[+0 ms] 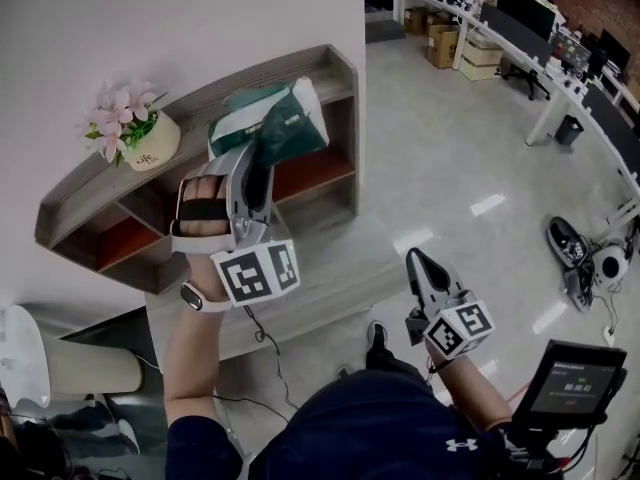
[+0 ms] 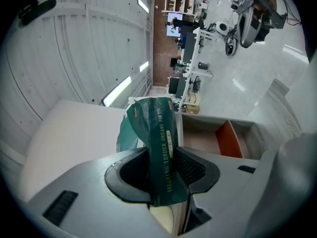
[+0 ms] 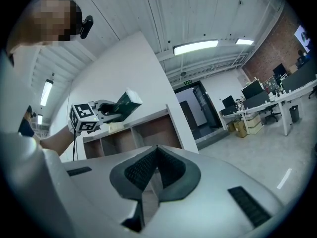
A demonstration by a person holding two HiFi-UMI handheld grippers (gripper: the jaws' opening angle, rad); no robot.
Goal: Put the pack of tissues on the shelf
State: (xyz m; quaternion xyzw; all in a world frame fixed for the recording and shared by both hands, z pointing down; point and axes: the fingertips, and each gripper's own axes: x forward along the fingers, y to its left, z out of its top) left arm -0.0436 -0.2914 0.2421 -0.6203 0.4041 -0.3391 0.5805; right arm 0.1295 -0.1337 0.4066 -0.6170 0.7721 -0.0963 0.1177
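The green and white pack of tissues (image 1: 268,124) hangs just above the top of the grey wall shelf (image 1: 330,68), with my left gripper (image 1: 256,158) shut on its near end. In the left gripper view the dark green wrapper (image 2: 161,148) stands pinched between the two black pads, and the shelf's orange-lined compartment (image 2: 229,139) lies beyond. My right gripper (image 1: 418,268) is low at the right, away from the shelf, its jaws together with nothing between them. The right gripper view shows the pack (image 3: 127,104) held over the shelf top (image 3: 130,125).
A white pot of pink flowers (image 1: 135,131) stands on the shelf top at the left. A low grey ledge (image 1: 330,278) runs under the shelf. Desks with monitors (image 1: 540,28) line the far right; shoes and cables (image 1: 580,258) lie on the floor. A screen device (image 1: 575,378) sits at lower right.
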